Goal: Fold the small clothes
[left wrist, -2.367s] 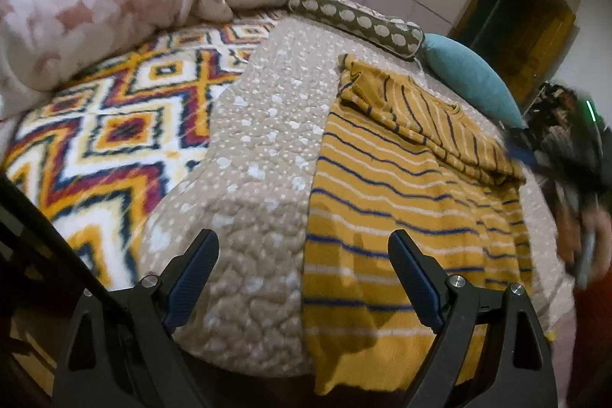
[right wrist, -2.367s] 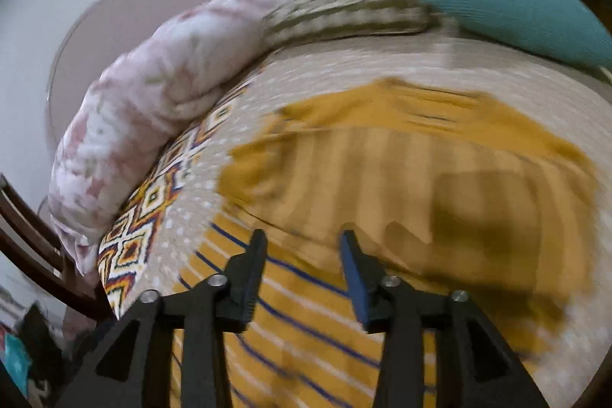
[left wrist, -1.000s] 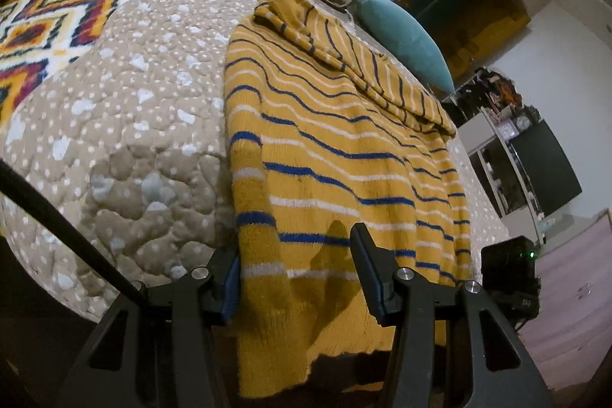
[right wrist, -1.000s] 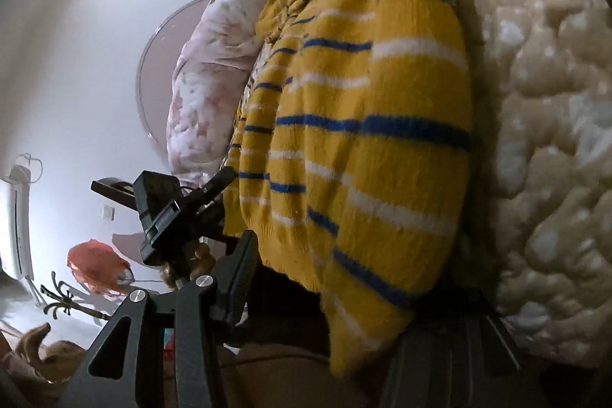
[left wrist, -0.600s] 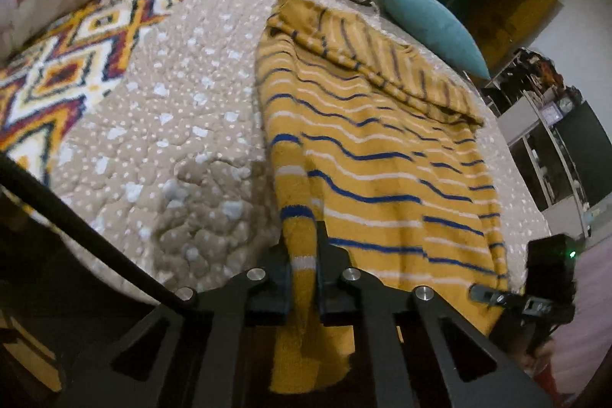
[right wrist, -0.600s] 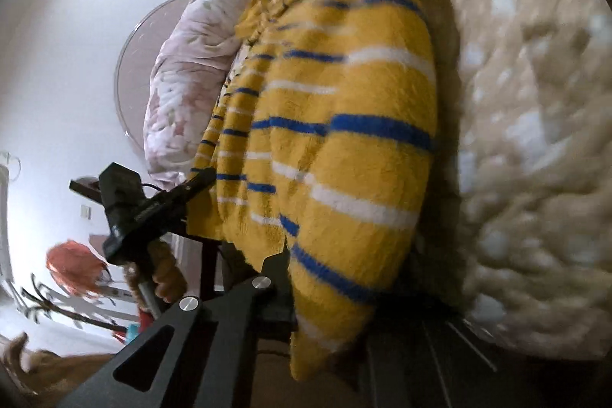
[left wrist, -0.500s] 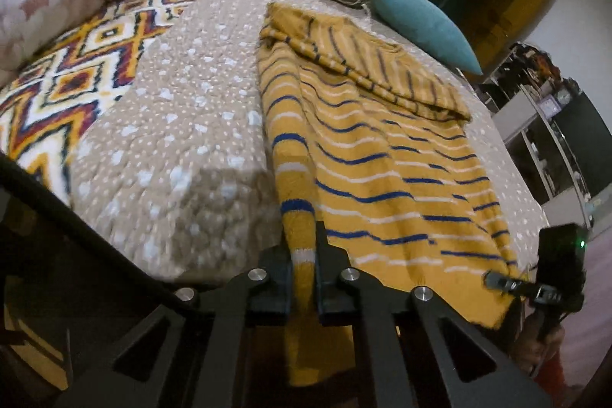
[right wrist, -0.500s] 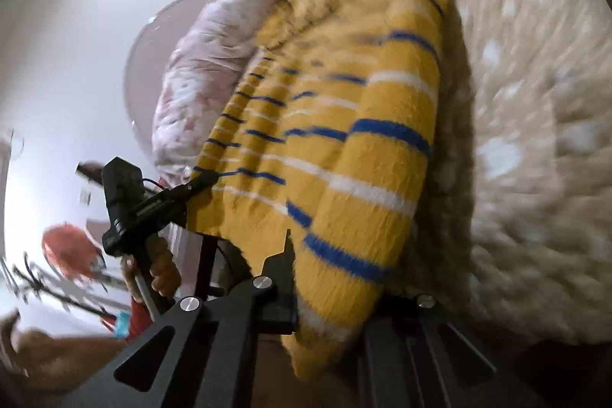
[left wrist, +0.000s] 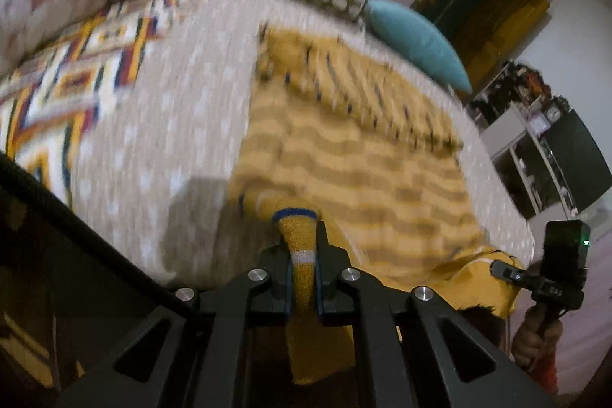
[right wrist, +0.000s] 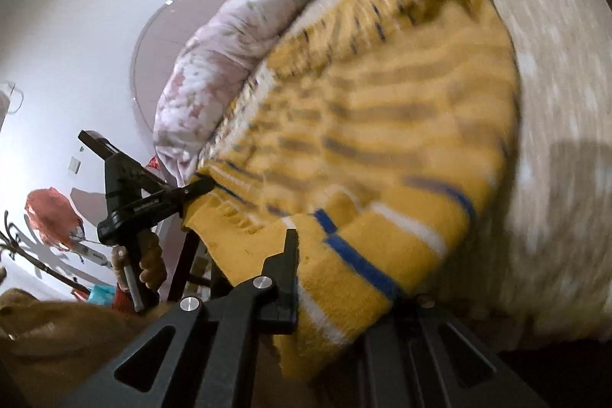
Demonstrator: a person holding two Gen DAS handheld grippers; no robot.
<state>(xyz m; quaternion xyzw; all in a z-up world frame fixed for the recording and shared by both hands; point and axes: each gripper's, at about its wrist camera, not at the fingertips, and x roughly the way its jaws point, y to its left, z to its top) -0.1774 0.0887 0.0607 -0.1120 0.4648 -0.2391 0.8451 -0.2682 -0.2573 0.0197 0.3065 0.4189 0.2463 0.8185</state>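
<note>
Left gripper (left wrist: 304,268) and right gripper (right wrist: 336,278) each pinch the near hem of the yellow striped sweater (left wrist: 355,159). Knit looks soft, floppy, stretchy; hem corners suit gripping.

Home bedroom: quilted bed (left wrist: 160,125), pillows (left wrist: 417,41)

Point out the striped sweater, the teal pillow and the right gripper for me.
striped sweater (left wrist: 355,171): left wrist view, middle of its body.
teal pillow (left wrist: 417,41): left wrist view, its centre.
right gripper (left wrist: 501,268): left wrist view, the tip clamping the sweater's hem.
</note>
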